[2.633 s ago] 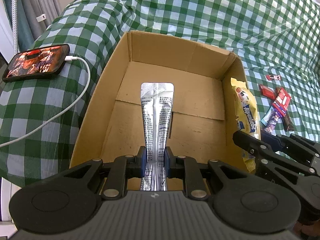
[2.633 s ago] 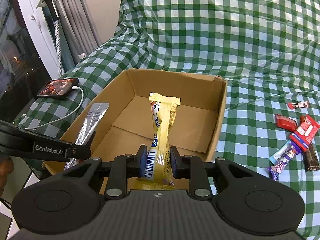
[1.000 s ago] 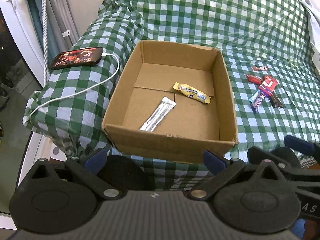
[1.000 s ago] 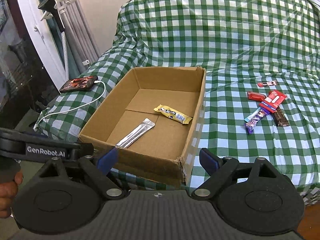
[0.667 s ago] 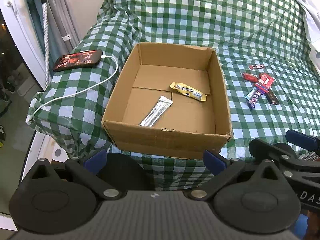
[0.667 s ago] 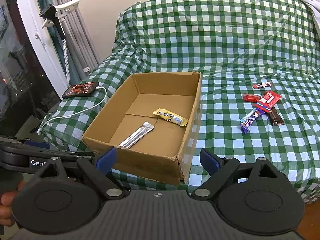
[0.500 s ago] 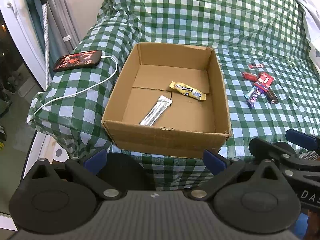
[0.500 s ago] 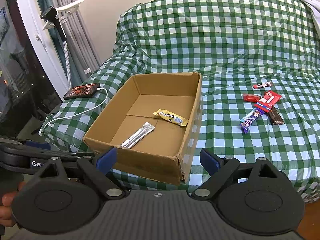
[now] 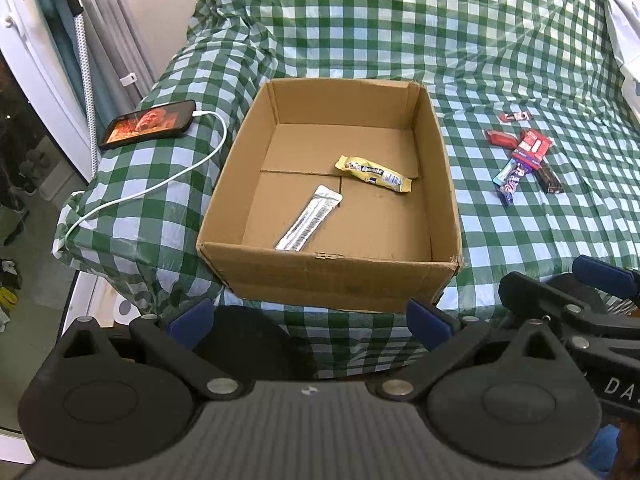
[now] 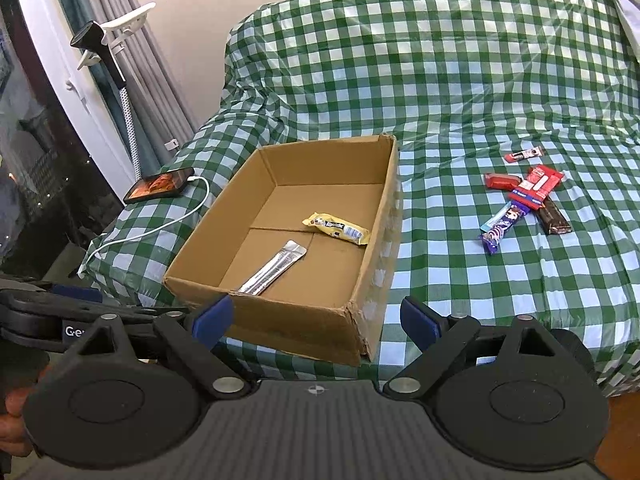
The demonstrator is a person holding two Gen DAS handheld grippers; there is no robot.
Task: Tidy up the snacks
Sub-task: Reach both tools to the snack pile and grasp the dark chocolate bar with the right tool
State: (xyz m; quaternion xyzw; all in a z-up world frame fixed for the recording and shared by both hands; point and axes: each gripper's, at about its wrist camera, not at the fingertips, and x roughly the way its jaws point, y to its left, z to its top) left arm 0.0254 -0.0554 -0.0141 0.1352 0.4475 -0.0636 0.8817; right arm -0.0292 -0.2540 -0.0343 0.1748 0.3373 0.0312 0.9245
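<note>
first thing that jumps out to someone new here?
The open cardboard box on the green checked cloth, holding a silver packet and a yellow bar. A cluster of loose snacks lies on the cloth to its right; a lit phone charges to its left.

"DA" on right gripper (image 9: 592, 300) – "Ge" on left gripper (image 10: 52, 312)

Black left claw (image 9: 310, 322), blue pads (image 9: 430, 320), silver screws, possibly ribbed grey housing.

Open brown cardboard box (image 9: 332, 280) holding flat silver foil sachet (image 9: 309, 218) and yellow wrapped bar (image 9: 373, 173); loose red and purple wrapped snacks (image 9: 524, 160) clustered right.
</note>
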